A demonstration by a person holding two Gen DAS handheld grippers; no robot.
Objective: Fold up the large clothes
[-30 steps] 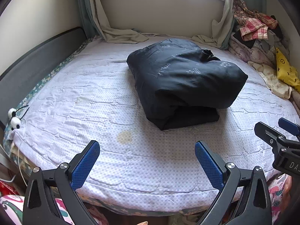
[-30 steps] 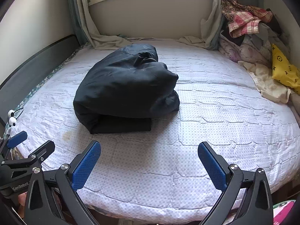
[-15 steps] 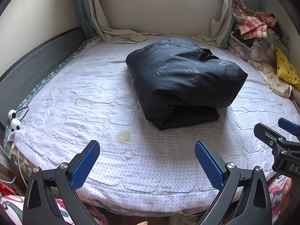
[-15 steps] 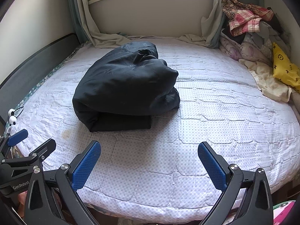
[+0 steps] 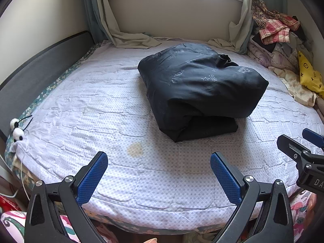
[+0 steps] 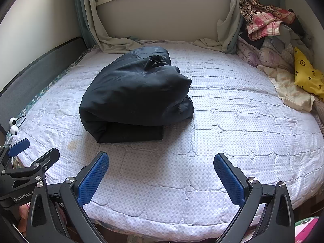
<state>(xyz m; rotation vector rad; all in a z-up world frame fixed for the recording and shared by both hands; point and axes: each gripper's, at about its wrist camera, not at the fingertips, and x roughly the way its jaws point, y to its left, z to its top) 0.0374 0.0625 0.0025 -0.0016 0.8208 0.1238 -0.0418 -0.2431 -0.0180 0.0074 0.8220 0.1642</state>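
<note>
Left wrist view: the folded dark garment (image 5: 200,89) is lying on the middle of the bed (image 5: 81,111), its long axis running from the near edge toward the window, the open layered end facing the cameras.
Right wrist view: the same dark garment (image 6: 135,93) is sitting left of centre on the bed (image 6: 243,121), its rounded fold turning toward the headboard (image 6: 40,68).
Left tongs (image 5: 159,174): hanging over the near edge of the mattress, spread wide apart, gripping nothing.
Right tongs (image 6: 161,174): likewise gaping wide, empty, well apart from the garment.
Change since earlier: barely any; the bundle is lying where it was, both tongs are staying spread.
Only in left view: white printed lettering and stars on the fabric, and a yellowish stain (image 5: 134,148) just before the bundle.
Only in right view: a small button on the bundle's right side.
Shared: a clothes pile (image 6: 269,32) is heaping in the far right corner.
</note>
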